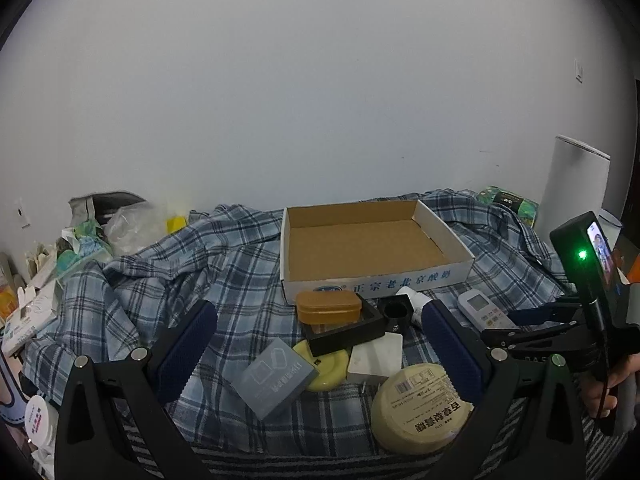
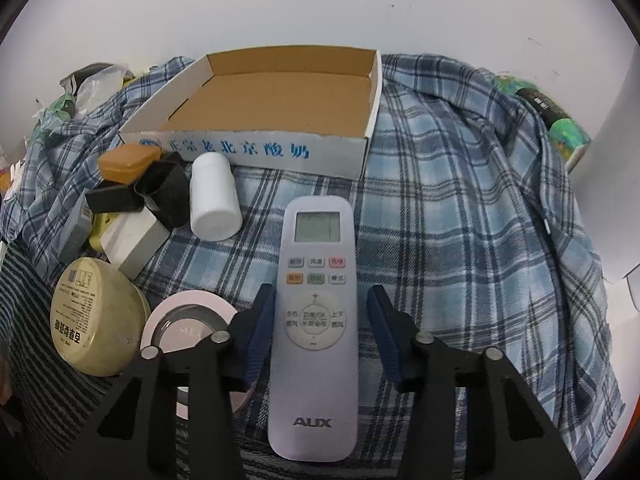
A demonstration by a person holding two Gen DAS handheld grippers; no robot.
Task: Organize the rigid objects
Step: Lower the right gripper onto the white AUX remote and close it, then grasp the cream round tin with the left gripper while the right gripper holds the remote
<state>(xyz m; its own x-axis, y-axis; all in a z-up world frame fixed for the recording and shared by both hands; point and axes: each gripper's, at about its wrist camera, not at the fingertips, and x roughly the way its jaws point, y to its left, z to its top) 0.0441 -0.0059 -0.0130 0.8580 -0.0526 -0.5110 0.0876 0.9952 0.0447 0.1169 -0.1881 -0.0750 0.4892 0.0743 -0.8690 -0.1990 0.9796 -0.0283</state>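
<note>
the right tool [image 2: 318,322] sits low over the white remote [image 2: 314,320], its two blue pads spread wide, one on each side of the remote's middle. the left pad [image 2: 260,320] is just beside the remote's edge, perhaps touching it; the right pad [image 2: 382,328] stands clearly apart from it. the remote lies flat, face up, on the blue plaid cloth [image 2: 460,220], its screen end pointing toward the shallow cardboard tray [image 2: 248,148], which lies further back with a bare brown floor.

left of the remote stands a white bottle [image 2: 214,196] lying on its side, then a black box [image 2: 164,192], an amber case [image 2: 128,162] on a black frame, a white block [image 2: 134,240], a cream round tin [image 2: 94,316] and a pink-rimmed round lid [image 2: 184,320] partly hidden behind the right tool's left finger.

the left tool [image 1: 320,344] hovers with its pads wide apart and nothing between them gripped. framed between its fingers lie a grey box [image 1: 276,378], a yellow disc [image 1: 330,364], the white block [image 1: 376,356] and the cream round tin [image 1: 420,408], the tin just beside its right pad [image 1: 452,352]. beyond them sit the amber case [image 1: 328,306] and the tray [image 1: 372,280]. the right tool shows at the far right of this view, near the remote [image 1: 482,312].
</note>
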